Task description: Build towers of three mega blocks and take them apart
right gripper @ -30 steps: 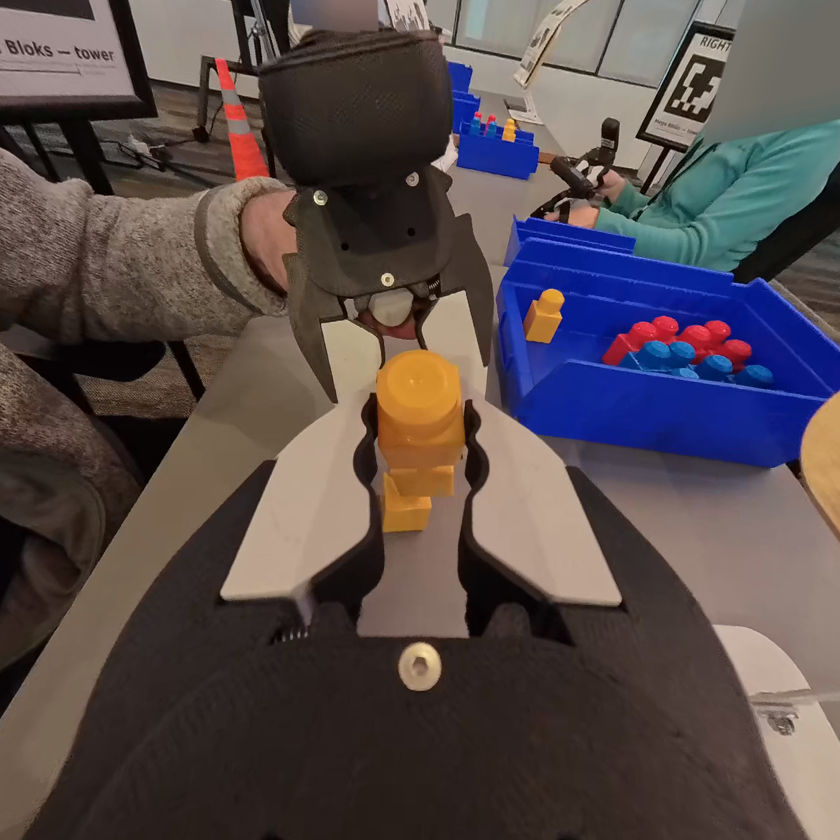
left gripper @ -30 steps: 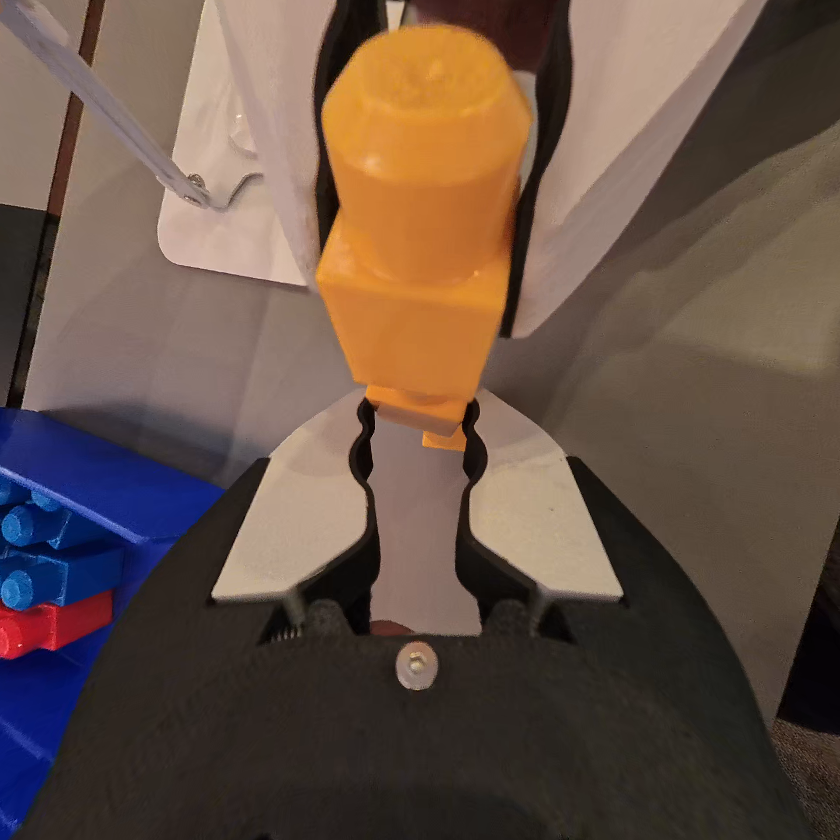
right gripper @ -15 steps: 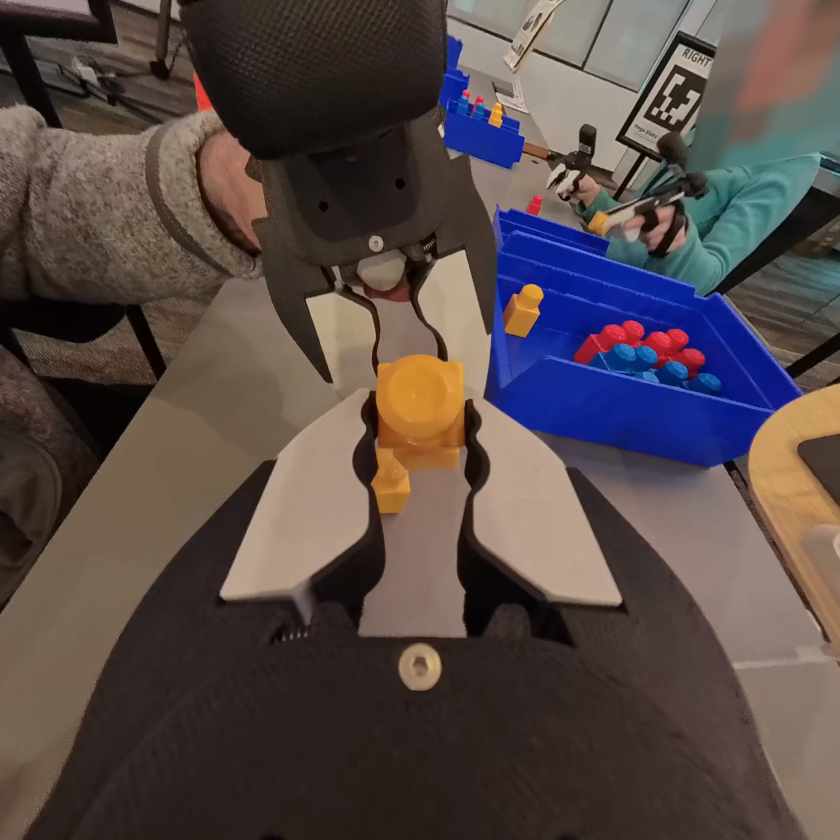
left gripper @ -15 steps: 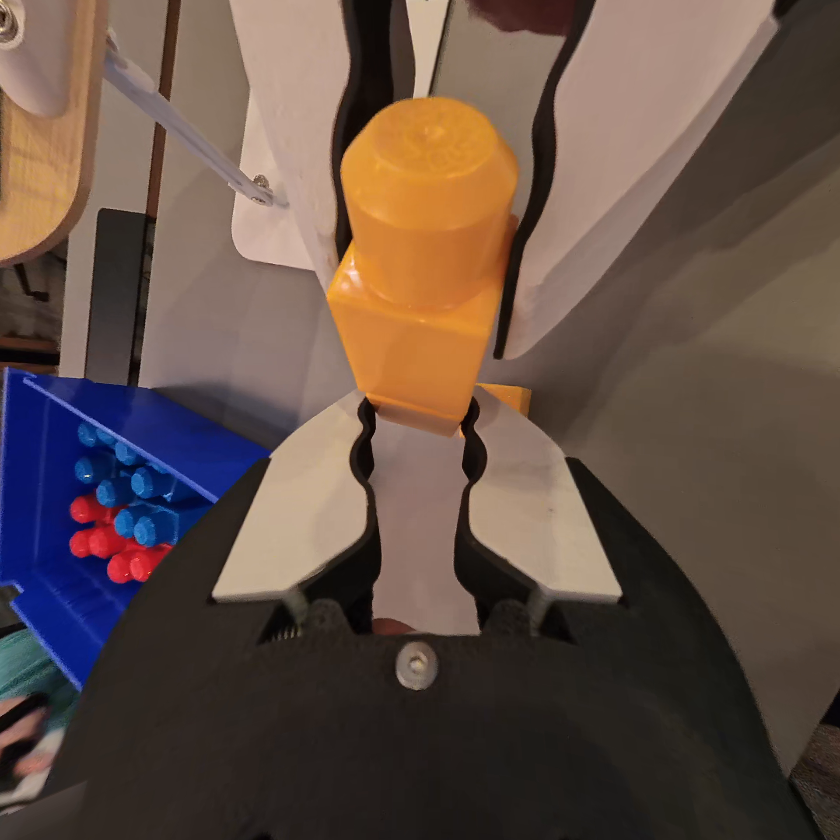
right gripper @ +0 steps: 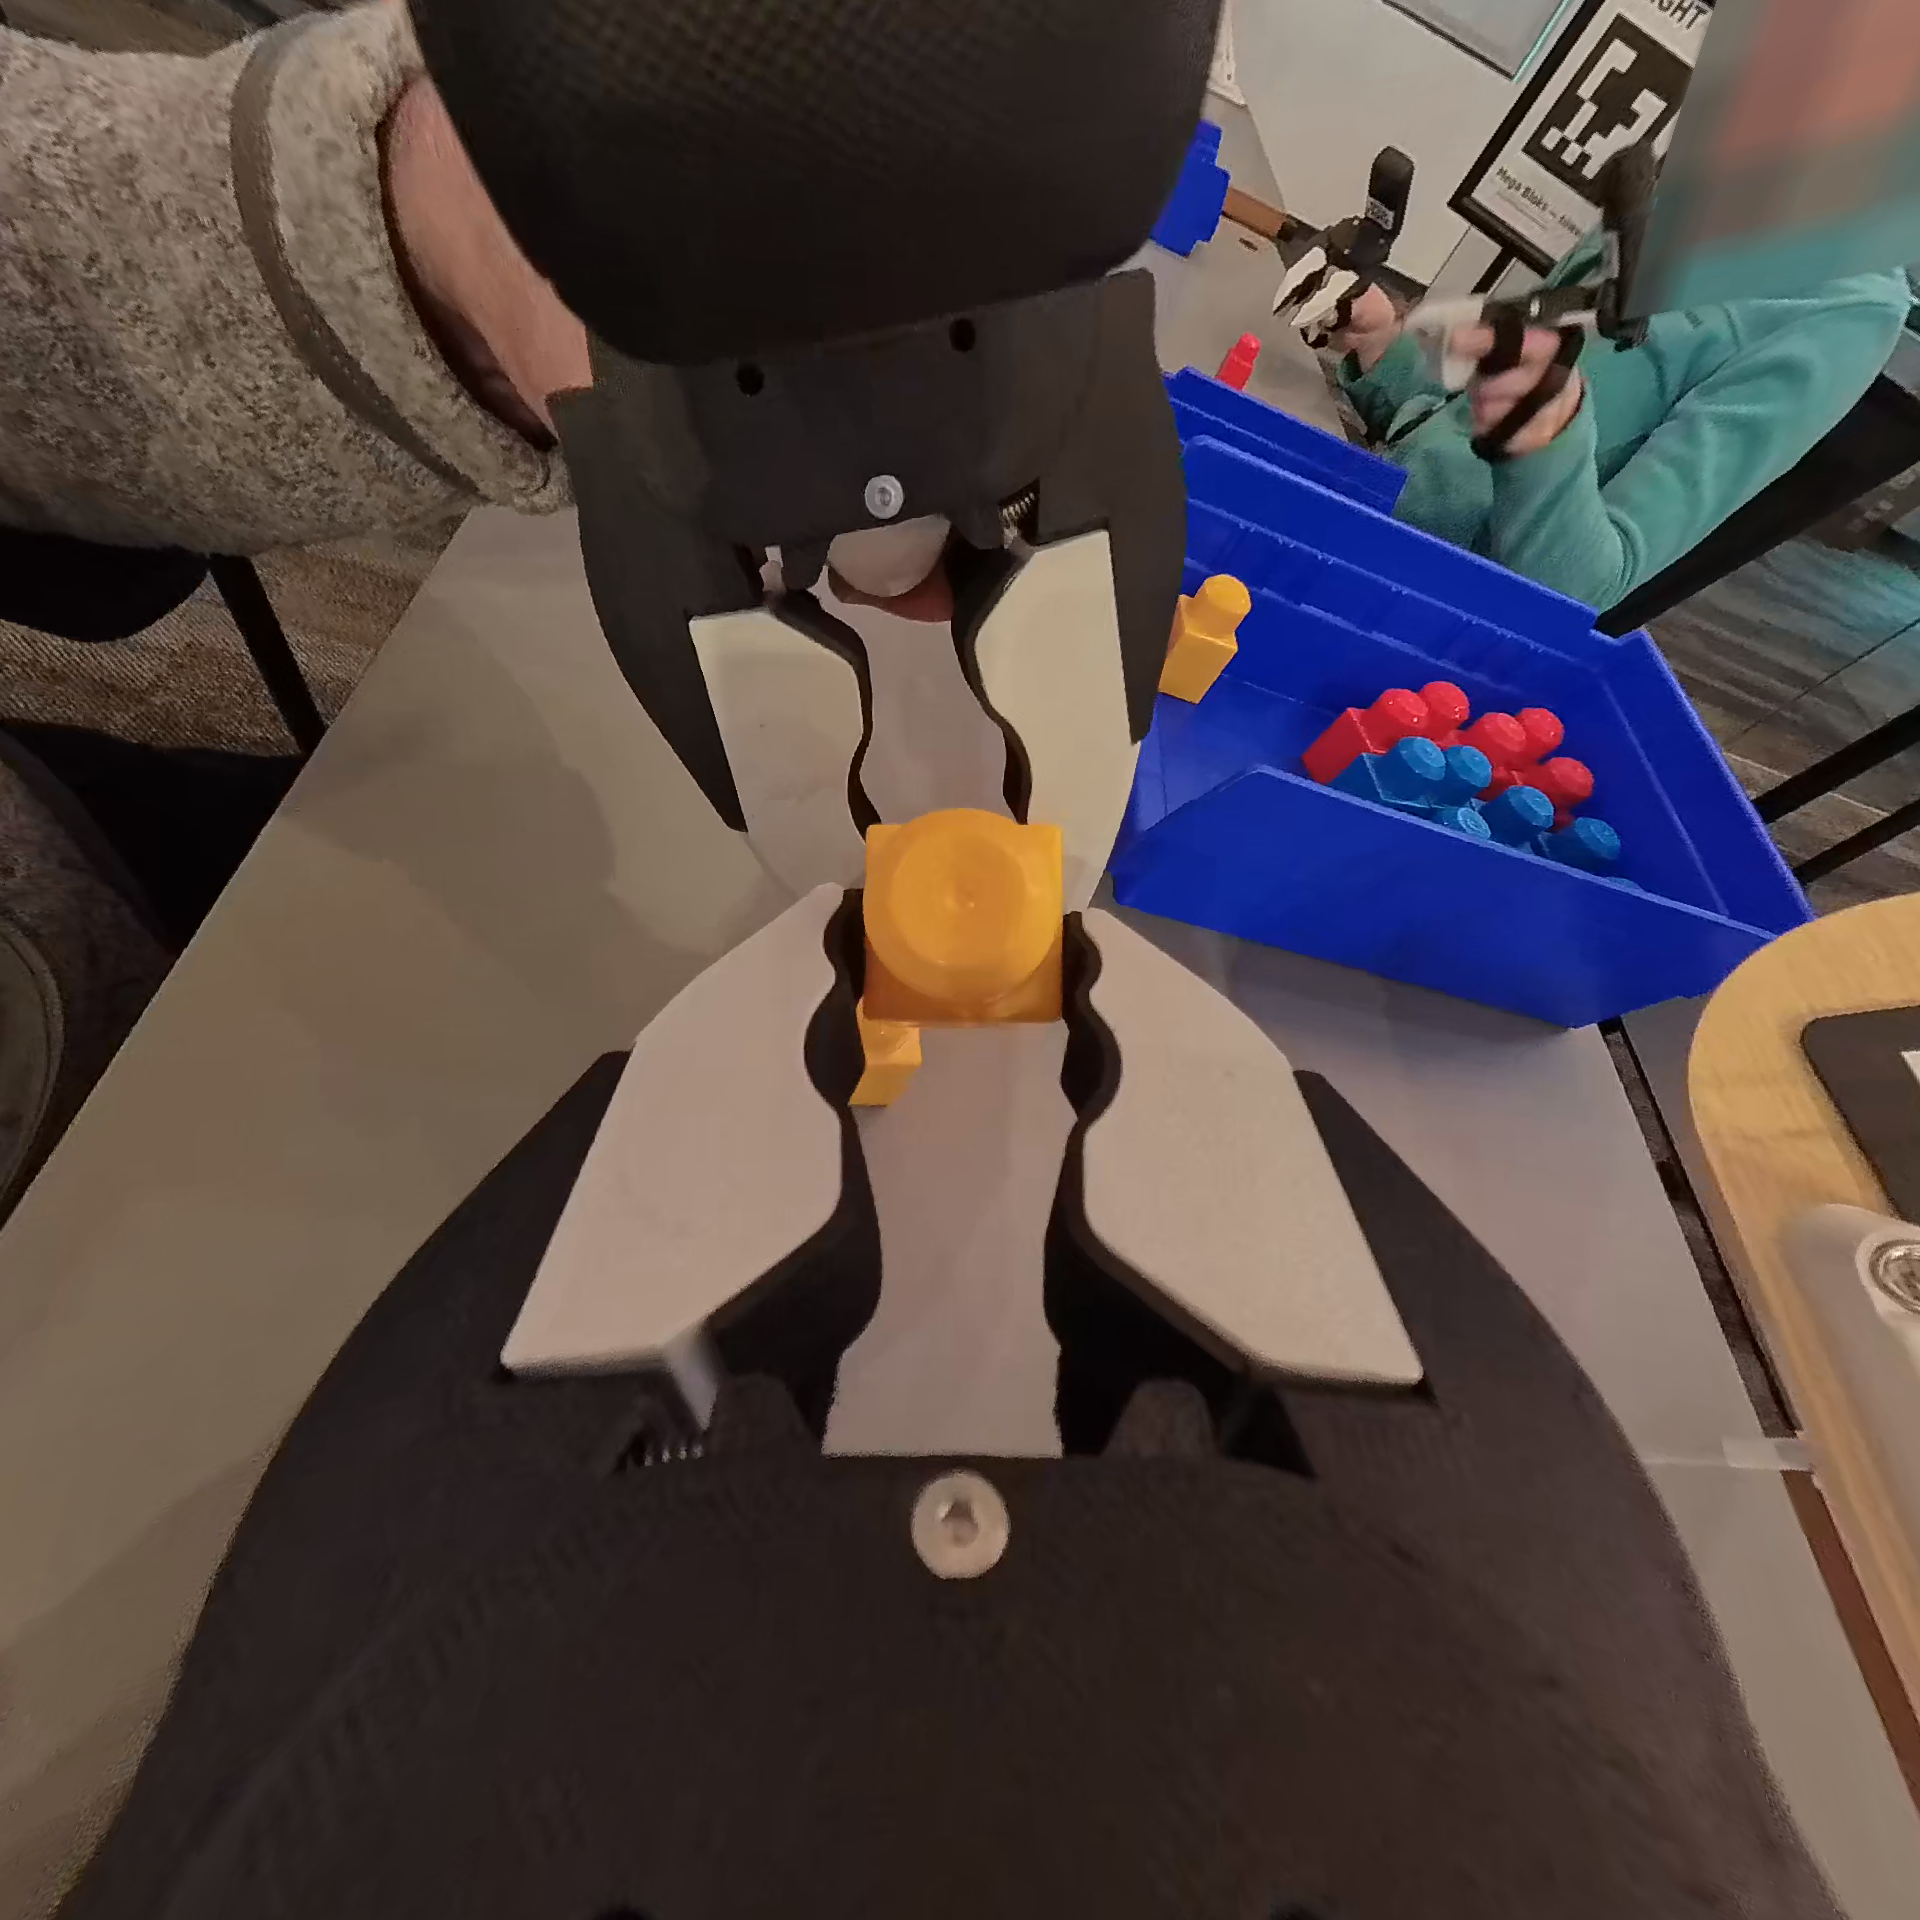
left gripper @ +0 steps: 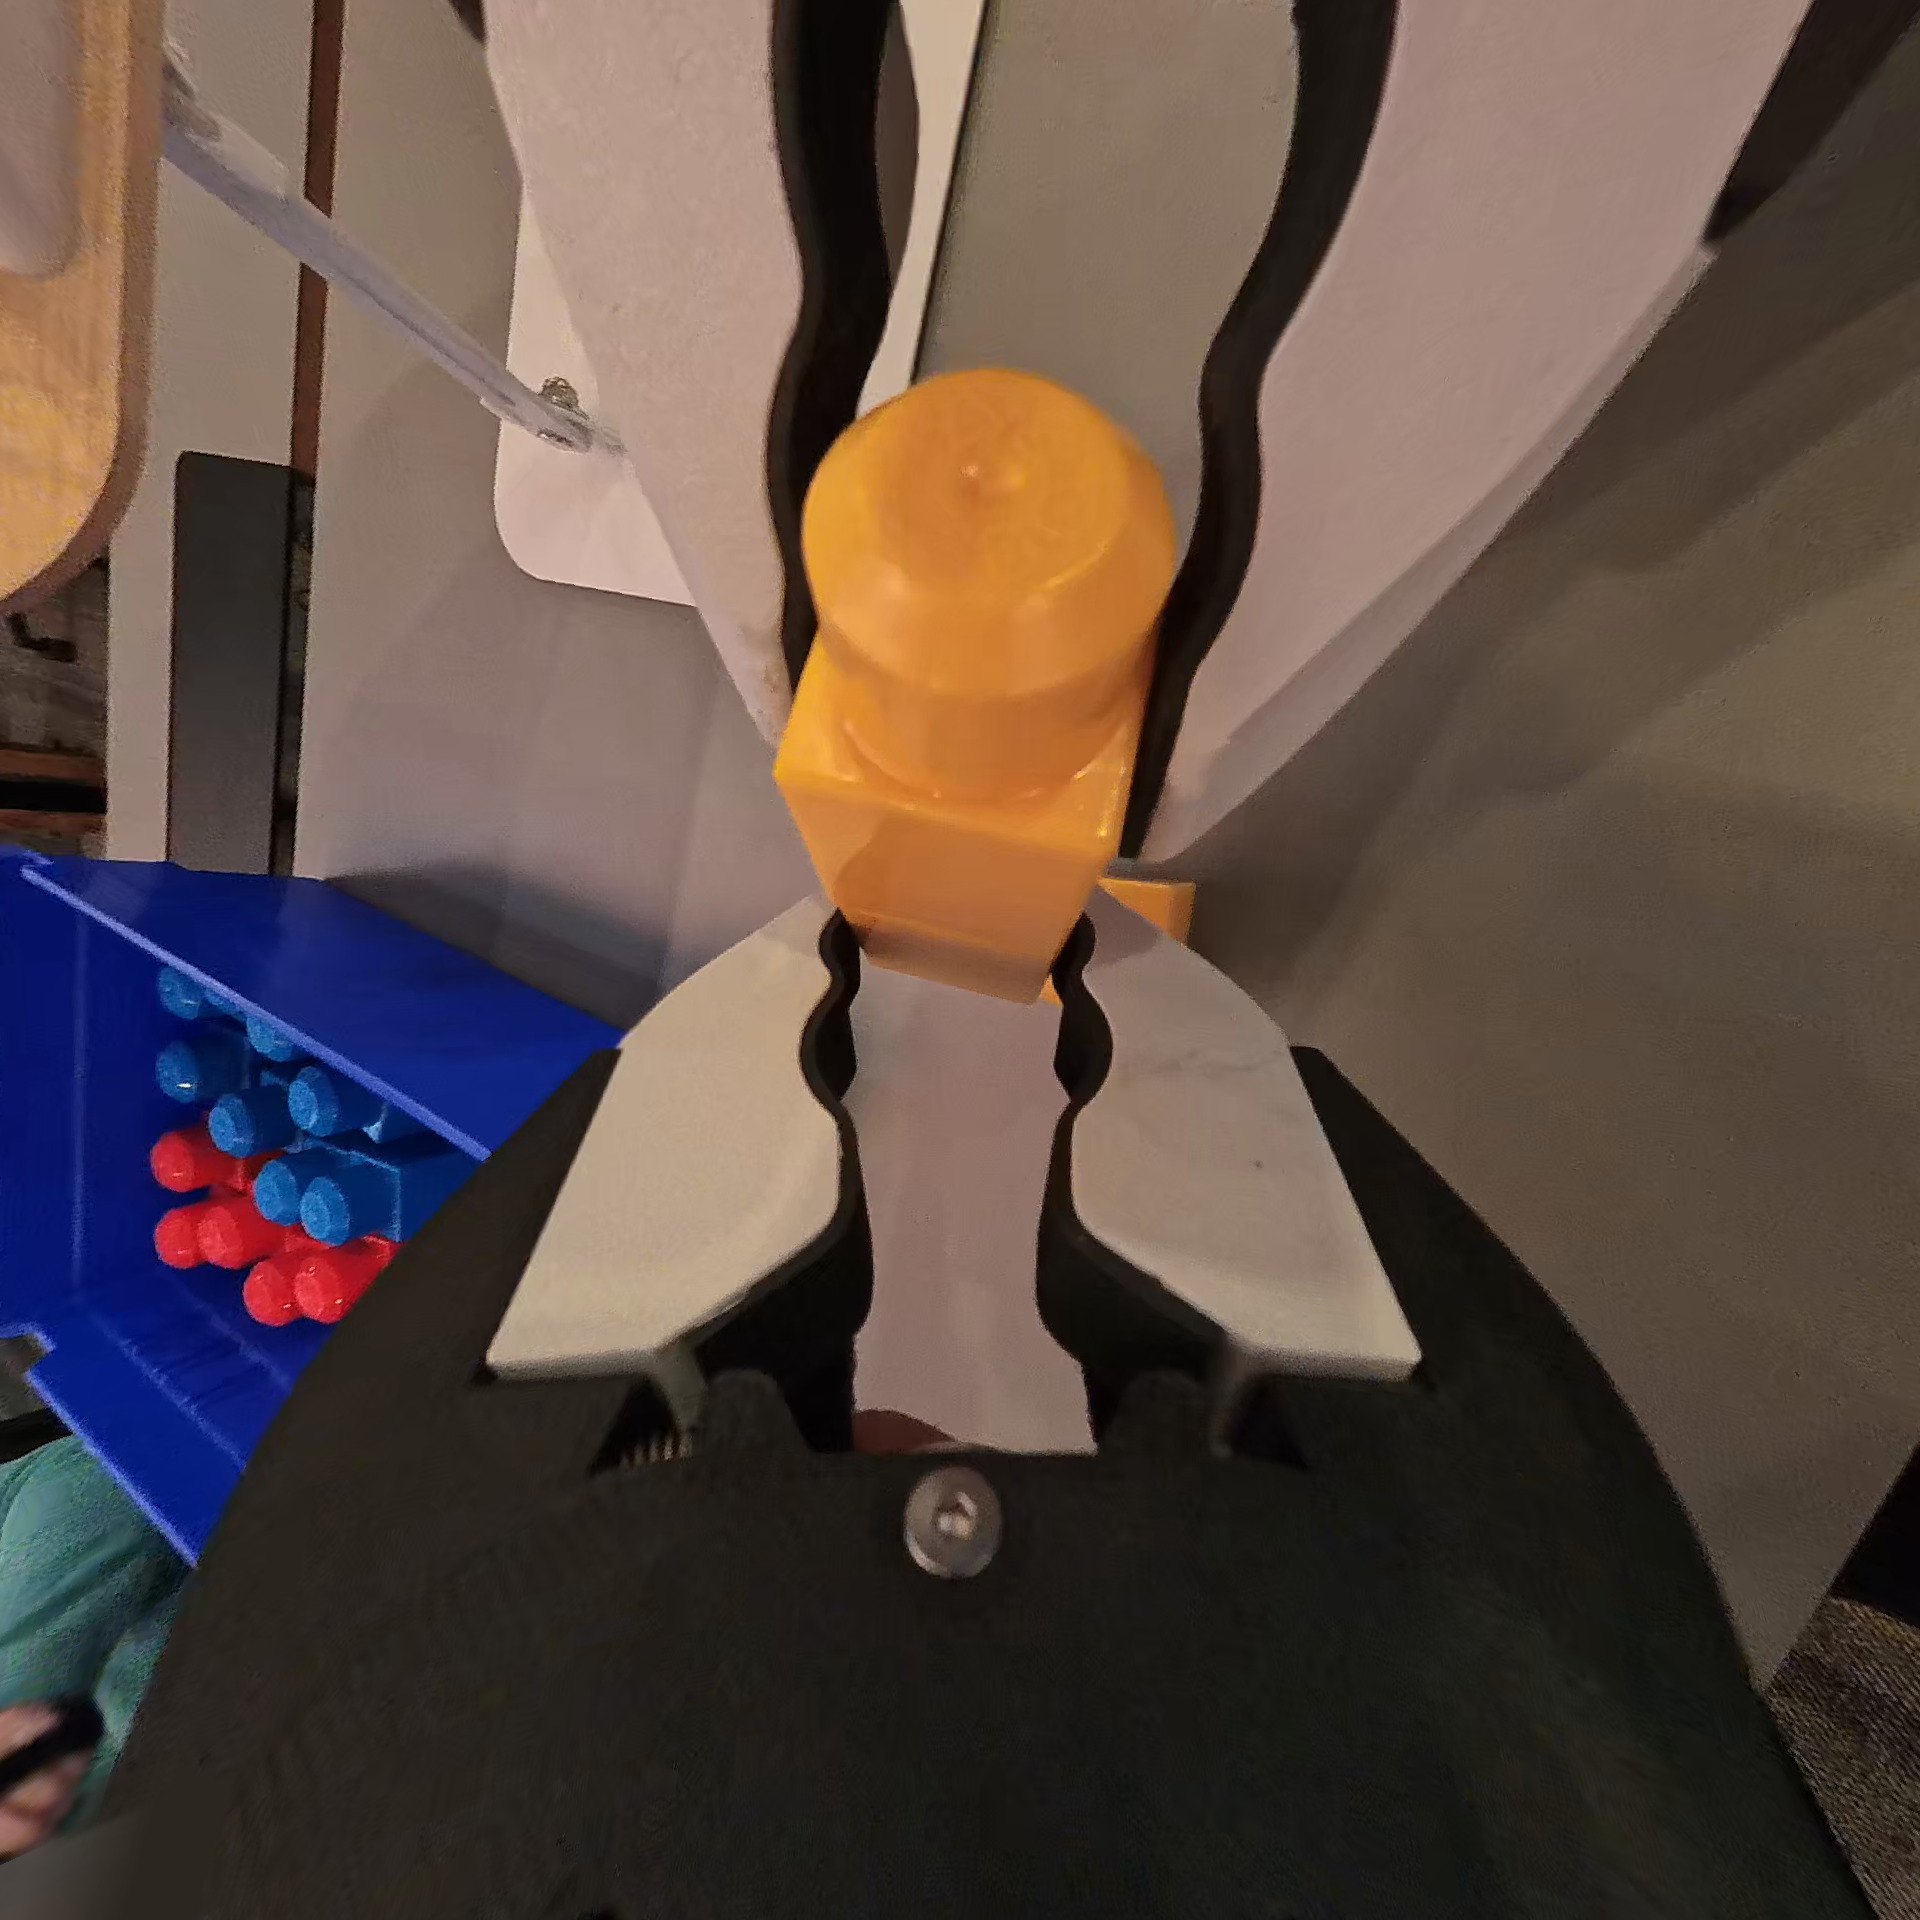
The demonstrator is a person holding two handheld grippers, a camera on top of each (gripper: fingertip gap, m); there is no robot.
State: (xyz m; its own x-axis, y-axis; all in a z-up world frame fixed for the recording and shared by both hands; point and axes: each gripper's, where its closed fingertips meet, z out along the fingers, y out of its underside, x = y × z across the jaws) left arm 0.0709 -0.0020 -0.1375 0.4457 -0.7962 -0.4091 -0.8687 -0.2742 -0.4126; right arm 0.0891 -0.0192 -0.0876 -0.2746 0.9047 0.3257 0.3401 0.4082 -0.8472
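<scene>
gripped on its flat sides above the table (right gripper: 436,935), the orange block (right gripper: 961,925) is clamped by both the left gripper (left gripper: 956,956) and right gripper (right gripper: 961,961); light, rigid, glossy plastic is judged.

From my station I see a grey table (right gripper: 343,935) under soft indoor light. A rounded wooden tabletop (right gripper: 1756,1081) sits at its right edge. Beyond it, dark wood flooring (right gripper: 1829,623) and grey carpet (right gripper: 125,675) show. A framed sign (right gripper: 1590,114) stands against a pale wall (right gripper: 1340,83). Across the table sits a person in a teal top (right gripper: 1662,436), on a dark chair (right gripper: 1860,436).
</scene>
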